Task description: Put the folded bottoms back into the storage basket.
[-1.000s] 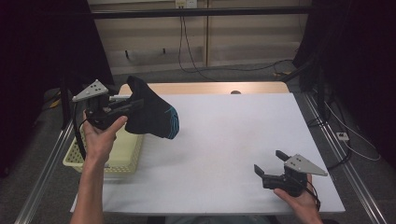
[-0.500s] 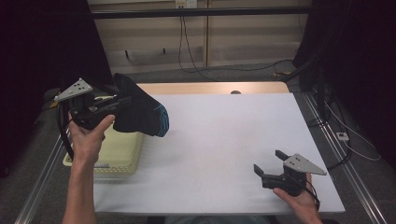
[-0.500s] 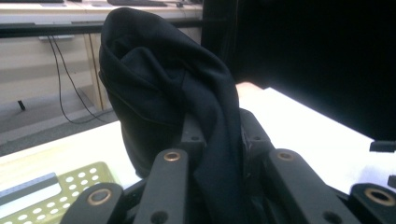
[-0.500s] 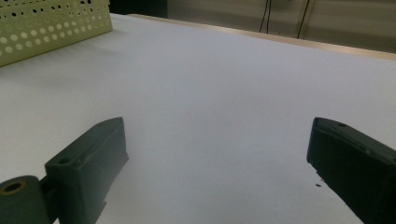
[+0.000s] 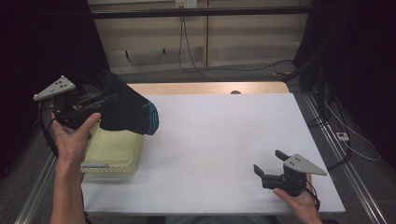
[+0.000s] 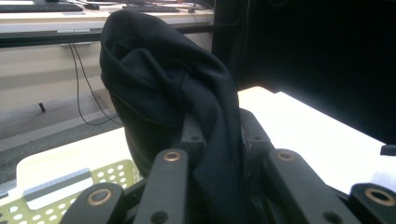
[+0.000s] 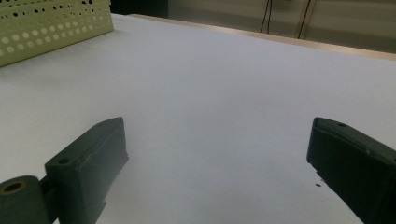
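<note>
A black sock with a teal band at its toe (image 5: 128, 109) hangs from my left gripper (image 5: 100, 101), which is shut on it above the yellow-green basket (image 5: 114, 151) at the table's left edge. In the left gripper view the dark sock (image 6: 173, 88) is bunched between the jaws and stands up in front of them, with the perforated basket (image 6: 60, 186) below. My right gripper (image 5: 273, 163) rests low at the near right of the white table (image 5: 224, 135), jaws wide apart. Nothing lies between them in the right gripper view, where its open span (image 7: 217, 158) faces bare white surface.
The basket's perforated wall (image 7: 51, 28) shows at the far left in the right gripper view. A wooden strip (image 5: 205, 87) runs along the table's far edge. Metal rails (image 5: 341, 154) flank the table, and cables (image 5: 191, 51) hang behind it.
My left gripper has carried the sock leftward and slightly up, from over the table's left part to above the basket's far end. The right gripper has stayed put.
</note>
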Tool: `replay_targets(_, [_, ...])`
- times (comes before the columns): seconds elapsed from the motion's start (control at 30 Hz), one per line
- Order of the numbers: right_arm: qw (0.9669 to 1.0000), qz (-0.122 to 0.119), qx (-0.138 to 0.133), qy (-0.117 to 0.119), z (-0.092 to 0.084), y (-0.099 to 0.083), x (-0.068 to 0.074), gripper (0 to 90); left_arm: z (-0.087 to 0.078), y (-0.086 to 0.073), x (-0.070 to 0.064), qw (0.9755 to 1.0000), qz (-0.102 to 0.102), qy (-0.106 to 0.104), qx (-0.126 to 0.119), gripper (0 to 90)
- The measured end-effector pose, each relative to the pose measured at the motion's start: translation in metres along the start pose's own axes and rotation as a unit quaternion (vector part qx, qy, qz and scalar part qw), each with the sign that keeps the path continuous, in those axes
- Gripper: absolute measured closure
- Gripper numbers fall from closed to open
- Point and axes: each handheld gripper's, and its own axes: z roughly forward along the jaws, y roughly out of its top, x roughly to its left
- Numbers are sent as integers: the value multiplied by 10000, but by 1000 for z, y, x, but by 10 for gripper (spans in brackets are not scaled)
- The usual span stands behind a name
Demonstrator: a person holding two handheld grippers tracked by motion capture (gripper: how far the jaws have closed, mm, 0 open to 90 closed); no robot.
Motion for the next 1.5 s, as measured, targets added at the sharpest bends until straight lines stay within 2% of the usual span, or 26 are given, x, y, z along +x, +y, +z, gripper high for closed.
replay_targets(0.1, [10000,22,-5,5,0,0,0,44,-6,-5,6,9997,-157,-139,-113,764])
replay_targets(0.23, [10000,26,-18,5,-1,0,-1,41,-12,-10,10,9997,-192,-31,-132,764])
replay_targets(0.4, [10000,23,-10,8,0,0,0,41,-19,-11,12,9998,-103,172,-91,764])
replay_targets(0.5, [10000,12,-11,9,0,0,0,40,-25,-16,15,9994,-184,146,-249,764])
replay_targets(0.6, [10000,24,-10,14,0,0,0,40,-25,-17,18,9990,-221,358,-136,764])
replay_targets(0.67, [10000,17,-1,16,0,0,0,40,-25,-20,20,9992,-235,310,-98,764])
replay_targets(0.73, [10000,14,-2,8,0,0,1,40,-26,-21,20,9986,-266,454,-61,763])
replay_targets(0.97, [10000,10,12,1,0,0,1,40,-31,-24,24,9987,-192,456,-75,763])
replay_targets(1.1, [10000,1,3,3,0,0,2,41,-33,-26,28,9987,-246,435,-87,763])
replay_targets(1.2, [10000,9,5,4,-2,0,2,40,-34,-29,33,9988,-407,226,-178,762])
replay_targets(1.3, [10000,12,4,13,-1,0,2,41,-35,-31,36,9986,-358,390,-95,762])
replay_targets(1.37, [10000,11,11,15,-1,0,2,40,-36,-32,37,9987,-337,387,-35,762])
replay_targets(1.5, [10000,3,17,8,0,0,2,40,-37,-33,41,9980,-319,535,89,761])
